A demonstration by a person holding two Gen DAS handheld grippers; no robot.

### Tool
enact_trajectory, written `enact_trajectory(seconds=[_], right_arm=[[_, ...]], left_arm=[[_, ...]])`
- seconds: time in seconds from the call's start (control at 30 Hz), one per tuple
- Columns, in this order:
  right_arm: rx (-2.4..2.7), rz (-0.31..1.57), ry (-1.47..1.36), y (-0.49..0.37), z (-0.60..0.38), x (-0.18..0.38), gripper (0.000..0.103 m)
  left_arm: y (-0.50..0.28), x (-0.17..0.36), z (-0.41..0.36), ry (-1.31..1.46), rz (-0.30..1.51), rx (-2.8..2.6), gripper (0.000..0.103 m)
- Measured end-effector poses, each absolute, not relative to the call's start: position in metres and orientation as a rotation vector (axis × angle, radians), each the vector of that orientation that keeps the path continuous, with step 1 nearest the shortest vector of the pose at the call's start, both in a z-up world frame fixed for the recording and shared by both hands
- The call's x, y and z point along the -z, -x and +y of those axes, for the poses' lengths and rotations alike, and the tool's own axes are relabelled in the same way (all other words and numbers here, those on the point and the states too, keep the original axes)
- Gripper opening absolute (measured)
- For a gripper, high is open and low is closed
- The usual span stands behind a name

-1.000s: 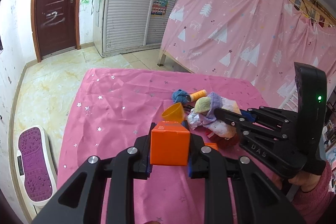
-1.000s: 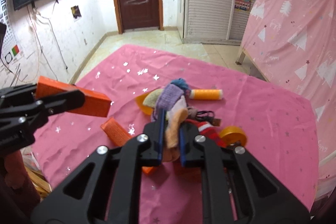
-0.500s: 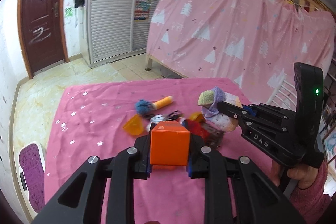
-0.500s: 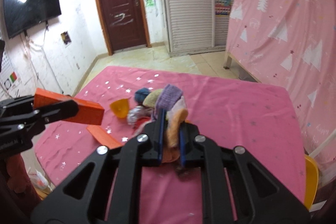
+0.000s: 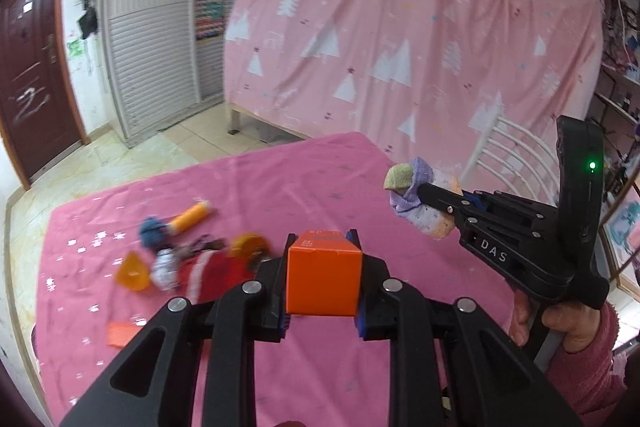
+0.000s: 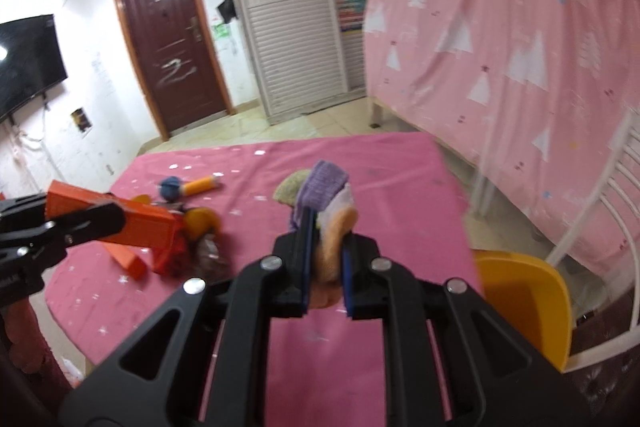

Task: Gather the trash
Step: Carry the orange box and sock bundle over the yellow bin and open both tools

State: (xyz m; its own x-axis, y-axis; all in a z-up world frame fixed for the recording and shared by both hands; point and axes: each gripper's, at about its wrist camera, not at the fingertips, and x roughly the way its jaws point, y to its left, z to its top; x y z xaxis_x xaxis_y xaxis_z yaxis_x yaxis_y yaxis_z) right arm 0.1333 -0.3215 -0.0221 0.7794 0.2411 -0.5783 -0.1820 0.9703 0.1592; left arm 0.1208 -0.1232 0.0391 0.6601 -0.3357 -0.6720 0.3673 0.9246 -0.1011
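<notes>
Left gripper (image 5: 322, 281) was clamped on an orange box (image 5: 323, 273), jaws pressed against its two side faces; the box was held above the pink tablecloth (image 5: 312, 187), long axis running forward along the fingers and its square end facing the camera. In the right wrist view the box sat slanted, far end lower. Right gripper (image 6: 326, 263) was closed tight on a soft knitted bundle (image 6: 320, 199) (purple, cream, peach, olive), which stuck up past the fingertips, also clear of the cloth. Remaining on the cloth, left of both grippers: orange spool (image 5: 192, 215), blue yarn ball (image 5: 151, 229), orange funnel (image 5: 133, 271), red cloth (image 5: 212, 273), flat orange piece (image 5: 122, 334). Yellow chair (image 6: 524, 303) stood at the table's right edge.
</notes>
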Motion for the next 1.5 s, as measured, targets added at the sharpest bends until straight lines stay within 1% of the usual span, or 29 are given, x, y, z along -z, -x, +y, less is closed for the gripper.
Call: enact_trajectory(seconds=[0.23, 0.47, 0.77, 1.1, 1.5], right_arm=[[-0.132, 0.631, -0.174, -0.128, -0.383, 0.035, 0.011], [-0.084, 0.631, -0.217, -0.125, -0.417, 0.044, 0.011], [-0.038, 0.621, -0.264, -0.119, -0.450, 0.050, 0.011], [0.013, 0.634, -0.306, -0.120, -0.479, 0.055, 0.011], [0.058, 0.661, -0.369, -0.124, -0.504, 0.068, 0.011]], left_arm=[[-0.131, -0.029, -0.188, -0.090, 0.798, 0.479, 0.018], [-0.136, -0.025, -0.237, -0.123, 0.823, 0.532, 0.018], [-0.142, -0.024, -0.276, -0.155, 0.838, 0.562, 0.018], [-0.157, -0.016, -0.315, -0.159, 0.893, 0.610, 0.018], [-0.175, 0.015, -0.367, -0.182, 0.971, 0.606, 0.018]])
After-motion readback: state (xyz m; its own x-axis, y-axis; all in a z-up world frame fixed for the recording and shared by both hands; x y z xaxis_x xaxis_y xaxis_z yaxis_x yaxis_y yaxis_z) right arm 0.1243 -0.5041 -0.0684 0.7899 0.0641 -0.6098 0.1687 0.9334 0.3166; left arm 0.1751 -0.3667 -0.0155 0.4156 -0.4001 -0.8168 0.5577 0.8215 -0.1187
